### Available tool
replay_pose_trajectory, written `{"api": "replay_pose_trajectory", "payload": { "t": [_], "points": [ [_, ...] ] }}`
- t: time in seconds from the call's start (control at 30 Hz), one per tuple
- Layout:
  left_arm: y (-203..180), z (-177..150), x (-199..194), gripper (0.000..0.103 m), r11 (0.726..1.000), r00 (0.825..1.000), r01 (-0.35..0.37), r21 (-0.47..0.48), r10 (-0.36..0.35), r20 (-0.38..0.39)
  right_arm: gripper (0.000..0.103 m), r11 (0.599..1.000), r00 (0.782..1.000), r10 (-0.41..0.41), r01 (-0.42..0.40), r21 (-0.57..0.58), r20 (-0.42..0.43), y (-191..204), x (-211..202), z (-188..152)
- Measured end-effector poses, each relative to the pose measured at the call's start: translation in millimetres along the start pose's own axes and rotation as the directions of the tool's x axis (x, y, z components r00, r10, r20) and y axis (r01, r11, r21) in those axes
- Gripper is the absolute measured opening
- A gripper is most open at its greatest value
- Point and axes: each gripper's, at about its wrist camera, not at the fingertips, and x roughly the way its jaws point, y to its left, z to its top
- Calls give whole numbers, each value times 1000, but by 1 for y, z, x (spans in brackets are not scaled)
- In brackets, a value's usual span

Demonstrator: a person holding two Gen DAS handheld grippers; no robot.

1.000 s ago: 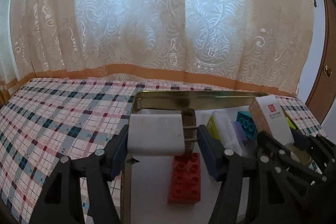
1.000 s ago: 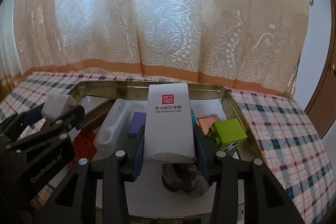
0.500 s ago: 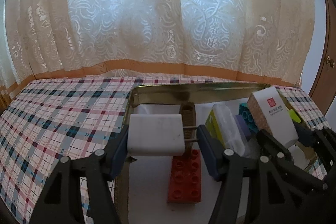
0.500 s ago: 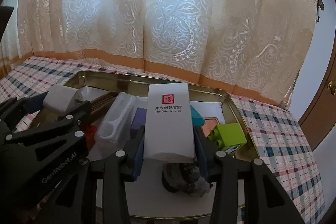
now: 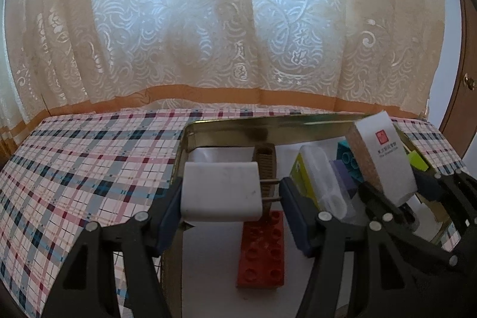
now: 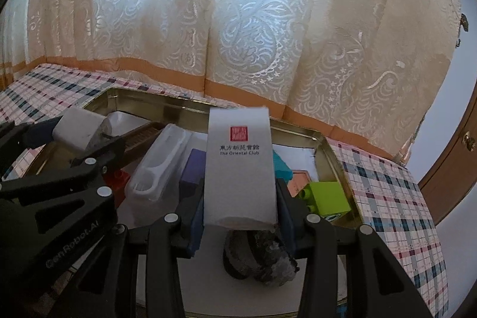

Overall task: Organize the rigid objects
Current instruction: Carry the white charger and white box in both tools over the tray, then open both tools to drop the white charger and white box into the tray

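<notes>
We see the white charger [image 5: 221, 192] at the centre of the left wrist view, clamped sideways in the left gripper [image 5: 231, 197]: one blue pad presses its flat end, the other meets the tips of its two metal prongs, so the jaws stand about half apart. It hangs above the near left part of the gold tray [image 5: 268, 128]. In the right wrist view the same charger [image 6: 78, 128] shows at the left edge.

At the centre of the right wrist view, the right gripper [image 6: 240, 218] is closed tight on the white box [image 6: 239, 166], which bears a red seal and the words "The Oriental Club". The box stands upright over the tray, its lower end between the pads. In the left wrist view it [image 5: 384, 157] shows at the right, tilted.

Below the charger, a red brick [image 5: 262, 252] lies on the tray's white floor. Behind it a brown comb-like piece [image 5: 264, 161] stands near the far wall. To the right lie a clear plastic case [image 5: 325, 184], a purple block [image 5: 342, 175] and a teal brick [image 5: 348, 160].

In the right wrist view a lime green brick [image 6: 326, 197] sits at the tray's right side, with an orange-pink flat piece [image 6: 301, 179] beside it and a dark crumpled lump [image 6: 259, 257] under the box.

The tray rests on a plaid tablecloth [image 5: 83, 169], and a lace curtain [image 5: 223, 20] fills the upper frame.
</notes>
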Motion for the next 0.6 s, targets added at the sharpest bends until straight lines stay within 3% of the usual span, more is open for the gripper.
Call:
{"api": "replay_pose_trajectory", "payload": {
  "t": [0.23,0.37,0.43,0.5,0.6],
  "points": [
    [2,0,2,63,1000,1000,6,-13,-7,-12,48,997,999,41,-41,-61,-9,3,-5,-3],
    [-1,1,3,64,1000,1000,20,0,-20,-19,66,997,997,70,-71,-39,-30,-6,-8,-4],
    [-3,1,1,65,1000,1000,27,3,-27,-3,70,997,998,69,-69,-25,-13,-11,-14,-4],
    [-2,1,-3,76,1000,999,28,-3,-28,21,77,999,1000,22,-22,-32,8,-15,-21,-3],
    [-3,2,-6,85,1000,999,24,-4,-24,32,79,998,999,-45,46,-43,31,-18,-25,-2]
  ]
}}
